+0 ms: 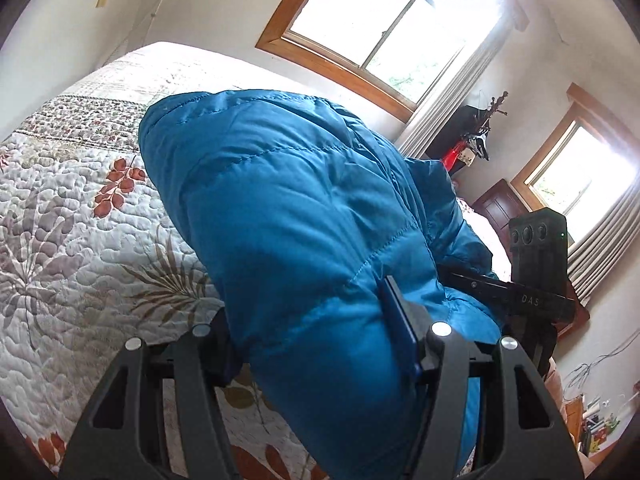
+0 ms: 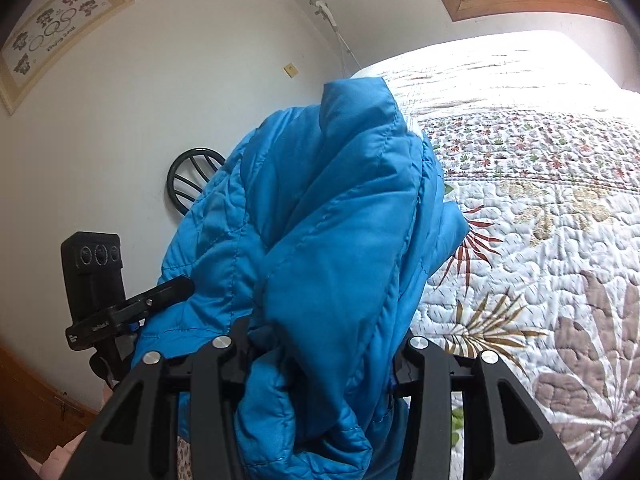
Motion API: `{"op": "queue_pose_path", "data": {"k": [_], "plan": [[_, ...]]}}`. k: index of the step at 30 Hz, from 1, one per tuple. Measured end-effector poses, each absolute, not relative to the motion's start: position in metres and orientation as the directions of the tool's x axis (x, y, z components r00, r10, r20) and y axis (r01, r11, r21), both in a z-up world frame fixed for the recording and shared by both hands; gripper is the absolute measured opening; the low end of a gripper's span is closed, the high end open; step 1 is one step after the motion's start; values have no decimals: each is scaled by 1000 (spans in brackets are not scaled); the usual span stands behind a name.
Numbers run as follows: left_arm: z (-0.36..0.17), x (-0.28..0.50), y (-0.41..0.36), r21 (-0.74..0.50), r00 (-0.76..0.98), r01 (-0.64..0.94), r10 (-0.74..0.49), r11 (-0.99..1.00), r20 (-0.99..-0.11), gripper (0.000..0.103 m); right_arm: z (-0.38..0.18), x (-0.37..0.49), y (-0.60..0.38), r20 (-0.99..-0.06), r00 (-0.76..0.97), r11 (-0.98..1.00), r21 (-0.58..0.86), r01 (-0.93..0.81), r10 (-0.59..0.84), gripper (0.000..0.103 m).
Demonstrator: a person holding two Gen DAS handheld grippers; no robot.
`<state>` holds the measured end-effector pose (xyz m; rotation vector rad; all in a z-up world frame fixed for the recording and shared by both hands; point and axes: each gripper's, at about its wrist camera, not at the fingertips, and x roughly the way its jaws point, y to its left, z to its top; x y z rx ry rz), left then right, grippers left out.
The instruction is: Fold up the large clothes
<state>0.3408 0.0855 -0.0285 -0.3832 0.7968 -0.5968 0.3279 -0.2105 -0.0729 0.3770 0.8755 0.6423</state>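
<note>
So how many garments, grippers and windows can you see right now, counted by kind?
Blue puffer jacket: 1, clamped by both grippers and lifted over the quilted bed
Grippers: 2, left gripper and right gripper
Windows: 2, a large window and a smaller window
Total: 5

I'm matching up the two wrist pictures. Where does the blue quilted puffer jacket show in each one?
Left wrist view: the blue quilted puffer jacket fills the centre, rising from the left gripper, which is clamped on it.
Right wrist view: the jacket fills the centre, bunched in the right gripper.
Shared landmark: the floral quilted bedspread, left of the jacket in the left view, right of it in the right view.
</note>
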Motion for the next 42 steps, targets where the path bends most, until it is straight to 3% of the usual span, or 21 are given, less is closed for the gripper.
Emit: {"op": "queue_pose_path", "data": {"k": [6, 9, 20, 27, 31, 35, 37, 42], "plan": [[-66, 373, 96, -551, 512, 314, -627, 773, -587, 60, -112, 360, -203, -618, 437, 754, 579, -310, 654, 45], [-90, 379, 94, -531, 494, 296, -603, 794, -627, 68, -135, 365, -202, -617, 428, 748, 592, -302, 661, 47], [-104, 371, 95, -518, 535, 279, -579, 809, -616, 83, -166, 353, -227, -557, 441, 699, 656, -286, 704, 61], [-67, 337, 98, -403, 565, 201, -442, 893, -697, 84, -124, 312, -230, -643, 508, 815, 515, -267, 573, 67], [-52, 295, 101, -361, 579, 176, -393, 916, -715, 89, -108, 270, -235, -683, 548, 873, 426, -238, 483, 81], [-48, 253, 98, -294, 582, 156, -328, 943, -744, 89, -98, 222, -228, -744, 578, 943, 270, -197, 334, 89], [-45, 234, 95, -270, 583, 140, -299, 953, -755, 89, -97, 197, -224, -753, 585, 954, 227, -197, 300, 96], [-40, 189, 87, -216, 614, 121, -244, 969, -751, 92, -87, 156, -208, -755, 603, 966, 182, -183, 257, 99]]}}
